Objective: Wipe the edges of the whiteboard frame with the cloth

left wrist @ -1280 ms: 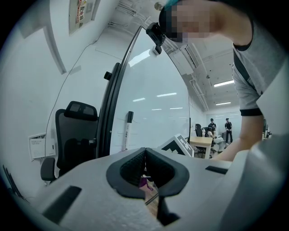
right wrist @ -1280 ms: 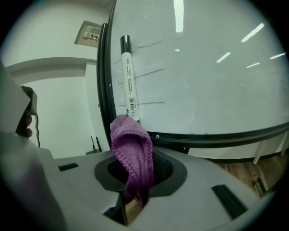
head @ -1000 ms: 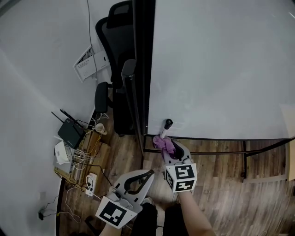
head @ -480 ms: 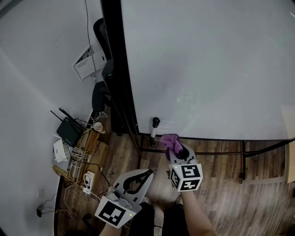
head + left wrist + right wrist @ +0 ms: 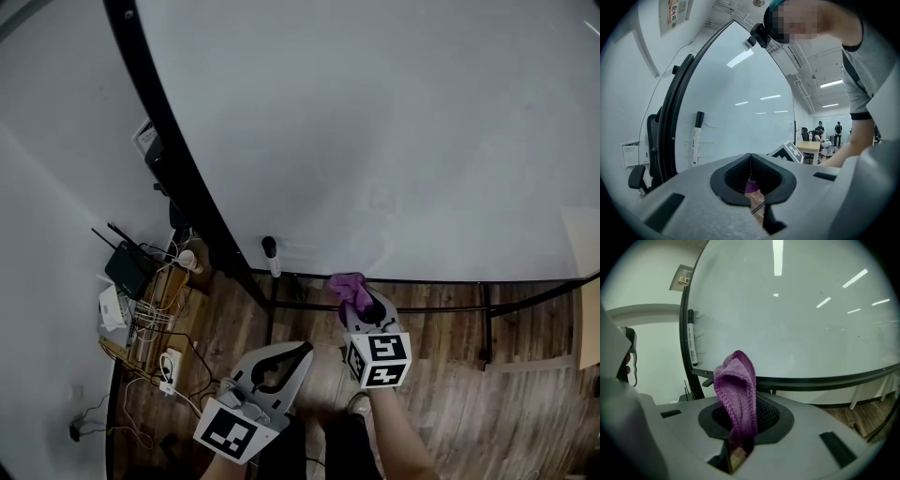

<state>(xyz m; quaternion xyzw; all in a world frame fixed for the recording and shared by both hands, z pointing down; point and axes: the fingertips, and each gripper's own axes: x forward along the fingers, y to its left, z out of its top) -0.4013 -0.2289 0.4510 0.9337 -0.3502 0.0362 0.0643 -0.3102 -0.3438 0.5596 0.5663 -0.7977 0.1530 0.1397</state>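
Right gripper (image 5: 743,425): jaws clamped on a purple cloth (image 5: 737,390), whose folded end stands up out of them. In the head view the cloth sits at the bottom rail of the whiteboard frame (image 5: 441,280), near the lower left corner; whether it touches cannot be told. Left gripper (image 5: 751,164): jaws together, holding nothing, low and well apart from the board. A black-capped marker (image 5: 691,341) hangs just inside the frame's left edge; its print and the wall notice (image 5: 684,277) are too small to read.
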